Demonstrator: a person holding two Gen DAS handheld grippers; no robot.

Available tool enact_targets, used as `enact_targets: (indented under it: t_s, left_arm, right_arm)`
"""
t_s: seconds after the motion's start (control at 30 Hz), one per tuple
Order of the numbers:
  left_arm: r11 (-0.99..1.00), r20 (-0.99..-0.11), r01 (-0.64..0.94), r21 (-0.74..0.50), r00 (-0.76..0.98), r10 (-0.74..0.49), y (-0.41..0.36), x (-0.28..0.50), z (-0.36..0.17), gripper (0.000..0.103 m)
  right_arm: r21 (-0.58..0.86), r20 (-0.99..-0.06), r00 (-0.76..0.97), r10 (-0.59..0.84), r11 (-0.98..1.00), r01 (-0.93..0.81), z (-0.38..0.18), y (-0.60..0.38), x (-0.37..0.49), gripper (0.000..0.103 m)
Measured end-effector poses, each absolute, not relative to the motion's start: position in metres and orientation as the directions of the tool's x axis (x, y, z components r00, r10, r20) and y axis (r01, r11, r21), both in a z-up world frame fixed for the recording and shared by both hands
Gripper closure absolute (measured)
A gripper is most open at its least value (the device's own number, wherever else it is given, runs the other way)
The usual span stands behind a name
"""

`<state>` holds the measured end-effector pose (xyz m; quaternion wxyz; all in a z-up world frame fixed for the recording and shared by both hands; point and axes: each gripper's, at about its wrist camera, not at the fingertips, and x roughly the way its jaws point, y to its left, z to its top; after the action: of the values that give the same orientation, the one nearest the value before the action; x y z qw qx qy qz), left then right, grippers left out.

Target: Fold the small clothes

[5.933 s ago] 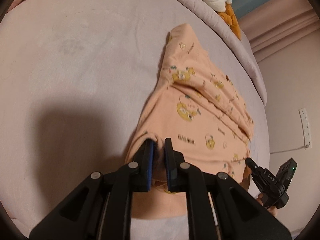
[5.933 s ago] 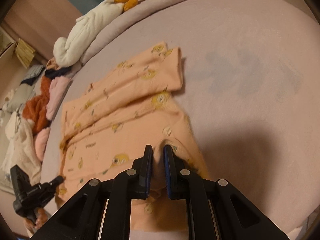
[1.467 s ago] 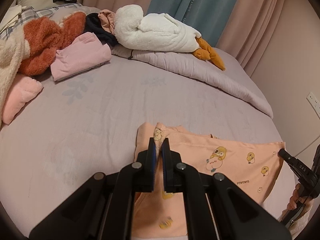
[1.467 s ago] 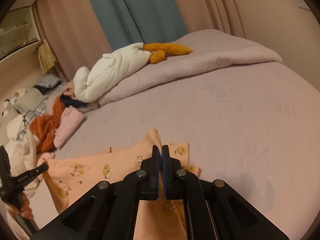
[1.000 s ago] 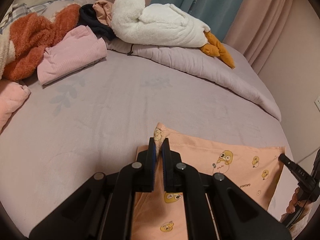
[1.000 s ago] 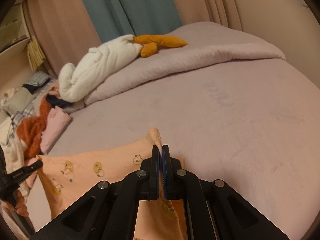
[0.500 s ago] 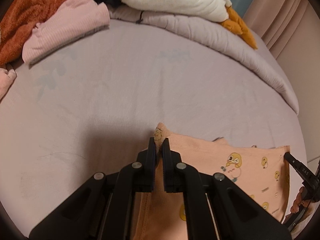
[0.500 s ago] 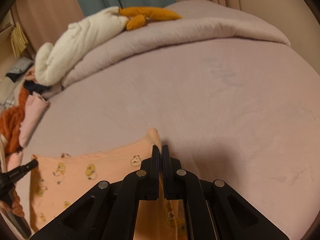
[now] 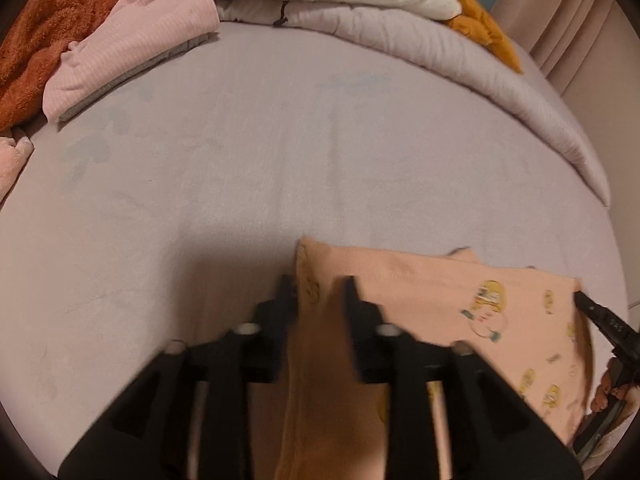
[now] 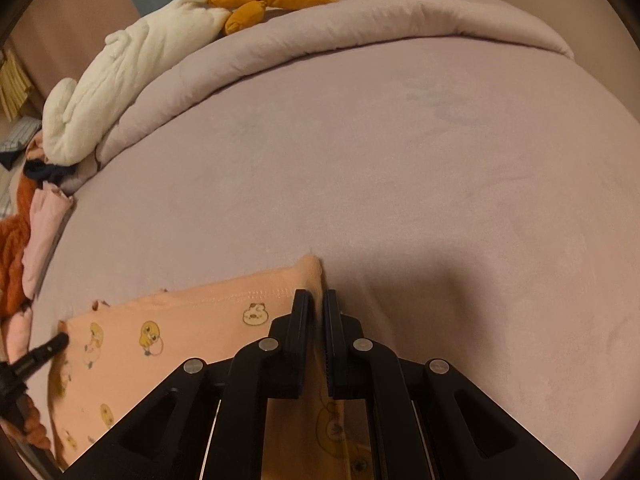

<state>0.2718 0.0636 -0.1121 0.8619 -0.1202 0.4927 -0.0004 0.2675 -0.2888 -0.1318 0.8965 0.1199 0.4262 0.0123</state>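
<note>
- The peach cotton garment printed with yellow cartoon ducks (image 9: 460,300) lies flat on the near part of the mauve bedsheet (image 9: 280,140); small dark lettering sits beside the ducks, too blurred to read in either view.
- The black left gripper (image 9: 318,292) has just been opening: its jaws stand well apart, with the garment's near-left corner fold lying loose between them. The fingers are smeared by motion, so contact with the left finger cannot be judged.
- The black right gripper (image 10: 316,306) has just begun to part: a narrow gap shows between the jaws, and the garment's right corner still rises in that gap. I cannot tell whether the pads still press it.
- In the left wrist view the other gripper's tip carries pale letters, unreadable.
- The garment's near edge is hidden under both grippers' bodies.
- Far off, a white plush toy with orange feet (image 10: 132,60) lies on a rolled mauve quilt (image 10: 360,24); a folded pink ribbed top (image 9: 128,48) and a rust fleece (image 9: 44,40) are cut off at the left.
</note>
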Motion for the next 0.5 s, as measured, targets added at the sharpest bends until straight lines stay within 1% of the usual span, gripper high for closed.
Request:
enact_targets:
  t_s: [0.03,0.07,0.1,0.13,0.17,0.23,0.27,0.3,0.37,0.5]
  left_arm:
    - [0.97,-0.843,-0.119,-0.213,0.524,-0.121,0.064,0.265,-0.105,0.041]
    - [0.97,-0.838,-0.117,-0.214,0.532,-0.121,0.064,0.262,-0.102,0.037]
    - [0.971,-0.833,-0.113,-0.213,0.541,-0.119,0.063,0.256,-0.096,0.034]
    - [0.973,-0.831,-0.107,-0.202,0.545,-0.113,0.062,0.249,-0.089,0.033]
    - [0.975,-0.831,-0.104,-0.197,0.545,-0.109,0.061,0.245,-0.085,0.031]
    - [0.974,-0.824,-0.103,-0.2,0.557,-0.11,0.062,0.232,-0.076,0.022]
    - [0.972,-0.814,-0.105,-0.212,0.57,-0.117,0.062,0.222,-0.071,0.021]
    - [0.969,-0.808,-0.106,-0.223,0.576,-0.123,0.063,0.215,-0.069,0.019]
    - [0.963,-0.798,-0.107,-0.248,0.586,-0.14,0.064,0.198,-0.067,0.018]
    - [0.958,-0.801,-0.114,-0.263,0.579,-0.151,0.063,0.167,-0.078,0.018]
  right_arm:
    - [0.201,-0.766,0.635,0.099,0.975,0.091,-0.127,-0.288,0.263,0.085]
    - [0.182,-0.769,0.635,0.075,0.978,0.105,-0.127,-0.289,0.261,0.06]
    - [0.165,-0.765,0.643,0.046,0.978,0.127,-0.122,-0.29,0.255,0.037]
    - [0.167,-0.754,0.656,0.034,0.976,0.14,-0.119,-0.29,0.251,0.032]
    - [0.178,-0.74,0.672,0.032,0.973,0.15,-0.114,-0.293,0.243,0.031]
    - [0.203,-0.721,0.691,0.05,0.969,0.143,-0.104,-0.297,0.231,0.031]
    - [0.218,-0.709,0.702,0.059,0.966,0.139,-0.099,-0.298,0.223,0.03]
    - [0.23,-0.696,0.715,0.064,0.963,0.137,-0.093,-0.299,0.214,0.025]
    - [0.241,-0.677,0.733,0.067,0.961,0.135,-0.087,-0.3,0.197,0.019]
    - [0.271,-0.653,0.753,0.081,0.954,0.131,-0.087,-0.302,0.165,0.019]
